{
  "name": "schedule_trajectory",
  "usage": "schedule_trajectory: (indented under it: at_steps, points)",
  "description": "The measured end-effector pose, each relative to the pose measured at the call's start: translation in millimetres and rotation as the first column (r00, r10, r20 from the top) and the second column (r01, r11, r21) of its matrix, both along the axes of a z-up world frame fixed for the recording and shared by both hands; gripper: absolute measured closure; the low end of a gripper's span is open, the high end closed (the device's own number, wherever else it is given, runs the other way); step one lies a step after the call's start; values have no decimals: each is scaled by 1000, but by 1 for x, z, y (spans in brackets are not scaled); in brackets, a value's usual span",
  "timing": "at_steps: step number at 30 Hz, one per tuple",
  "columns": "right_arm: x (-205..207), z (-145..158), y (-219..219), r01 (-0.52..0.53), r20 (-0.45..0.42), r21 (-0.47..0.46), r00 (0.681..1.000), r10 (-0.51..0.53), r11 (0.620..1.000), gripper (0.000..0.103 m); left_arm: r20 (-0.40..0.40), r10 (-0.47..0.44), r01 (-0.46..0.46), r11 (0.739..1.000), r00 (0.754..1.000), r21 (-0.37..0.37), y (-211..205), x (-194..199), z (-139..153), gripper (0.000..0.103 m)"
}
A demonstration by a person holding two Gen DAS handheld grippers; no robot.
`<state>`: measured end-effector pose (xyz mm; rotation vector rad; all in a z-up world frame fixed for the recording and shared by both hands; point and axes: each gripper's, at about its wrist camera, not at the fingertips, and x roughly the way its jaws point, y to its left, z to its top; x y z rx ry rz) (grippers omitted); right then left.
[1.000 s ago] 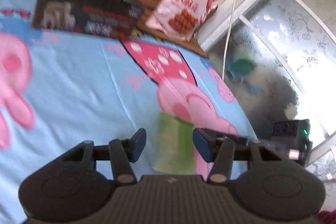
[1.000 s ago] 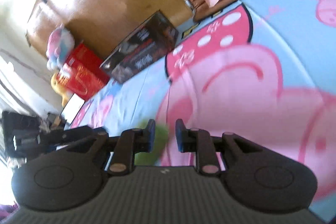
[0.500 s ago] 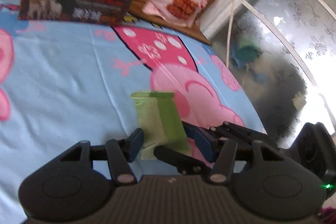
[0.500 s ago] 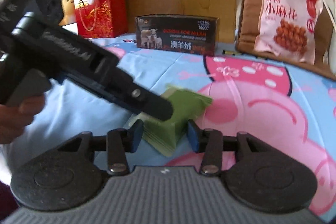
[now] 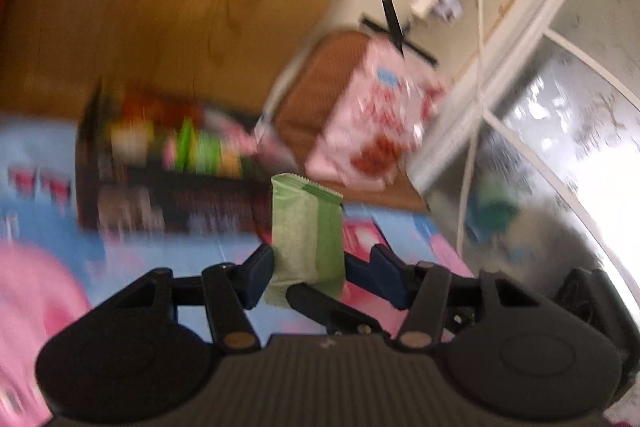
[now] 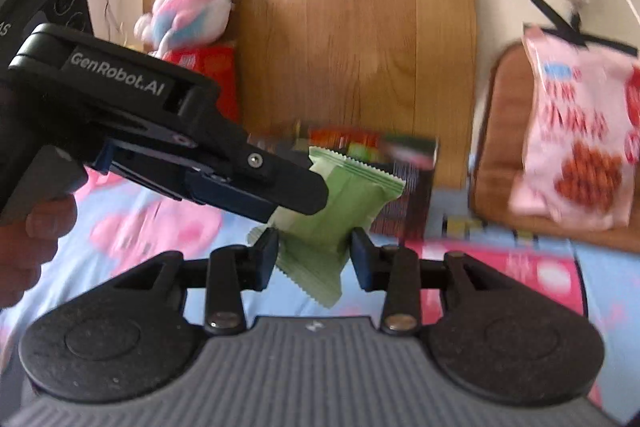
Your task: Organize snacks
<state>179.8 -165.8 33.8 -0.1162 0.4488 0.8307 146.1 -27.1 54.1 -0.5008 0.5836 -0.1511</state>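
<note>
A green snack packet (image 5: 306, 227), which looks like a thin stack, hangs upright above the cartoon bedsheet (image 6: 500, 267). My right gripper (image 6: 314, 247) has its jaws closing, and both pads press the green packet (image 6: 344, 199) at its narrowed waist. The left gripper (image 5: 322, 263) stands around the packet. Its left pad touches the edge, while its right pad is kept off by a right finger (image 5: 320, 301) crossing in front. In the right wrist view the left gripper (image 6: 296, 199) reaches in from the left over the packet's upper corner.
A dark box (image 5: 172, 195) of colourful snacks stands against the wooden headboard (image 6: 352, 27). A pink snack bag (image 6: 580, 143) leans on a brown cushion (image 6: 500, 131) to the right. A plush toy (image 6: 188, 11) sits on a red box (image 6: 204, 67). A hand (image 6: 32, 251) grips the left tool.
The green packet lay flat on the sheet; now it is lifted and upright between both grippers. Both views have risen and swung toward the headboard and box. The right wrist has rolled level.
</note>
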Motion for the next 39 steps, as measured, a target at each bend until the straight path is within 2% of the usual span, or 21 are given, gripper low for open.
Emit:
schedule_trajectory:
  at_steps: [4, 7, 11, 13, 14, 16, 20, 24, 27, 30, 32, 34, 36, 38, 39]
  points:
    - [57, 12, 24, -13, -23, 52, 1000, 15, 999, 61, 22, 79, -80, 996, 997, 33, 29, 38, 11, 49]
    - [96, 8, 47, -30, -70, 83, 997, 36, 996, 60, -3, 146, -146, 988, 989, 40, 54, 61, 4, 48]
    - [118, -12, 76, -81, -102, 83, 991, 90, 993, 60, -57, 213, -209, 975, 975, 72, 71, 76, -19, 47]
    - [121, -19, 79, -53, -110, 86, 992, 62, 995, 53, -72, 222, -217, 974, 972, 67, 73, 74, -27, 47]
    - [122, -18, 76, -39, -124, 96, 991, 51, 995, 53, -55, 220, -217, 975, 974, 50, 74, 69, -26, 46]
    - [119, -14, 62, -29, -149, 138, 988, 50, 990, 52, -35, 217, -216, 976, 976, 32, 72, 57, -21, 46]
    - [92, -5, 23, 11, -132, 175, 991, 12, 984, 51, 31, 200, -201, 979, 979, 38, 57, 21, -5, 46]
    - [57, 0, -19, 75, -181, 227, 983, -34, 971, 50, 56, 181, -186, 978, 982, 91, 27, -23, -5, 45]
    - [27, -11, -49, 148, -286, 255, 956, -72, 955, 50, 21, 190, -191, 975, 982, 112, 5, -56, -21, 44]
    - [-3, -26, -76, 212, -354, 249, 928, -115, 945, 49, -50, 185, -177, 976, 982, 130, -13, -80, -47, 44]
    - [-14, -33, -88, 235, -371, 233, 918, -137, 944, 49, -88, 189, -177, 975, 978, 134, -22, -94, -65, 44]
    - [-20, -34, -98, 268, -351, 214, 918, -182, 939, 49, -101, 215, -198, 968, 971, 153, -28, -108, -78, 44]
    - [-23, -39, -108, 314, -351, 227, 909, -223, 922, 48, -49, 242, -230, 956, 969, 185, -34, -127, -86, 42]
    - [-17, -46, -119, 360, -398, 261, 885, -240, 895, 46, -11, 257, -248, 941, 966, 231, -41, -137, -90, 41]
    - [-15, -47, -124, 375, -411, 288, 880, -240, 881, 46, 1, 263, -256, 937, 965, 238, -42, -140, -89, 38]
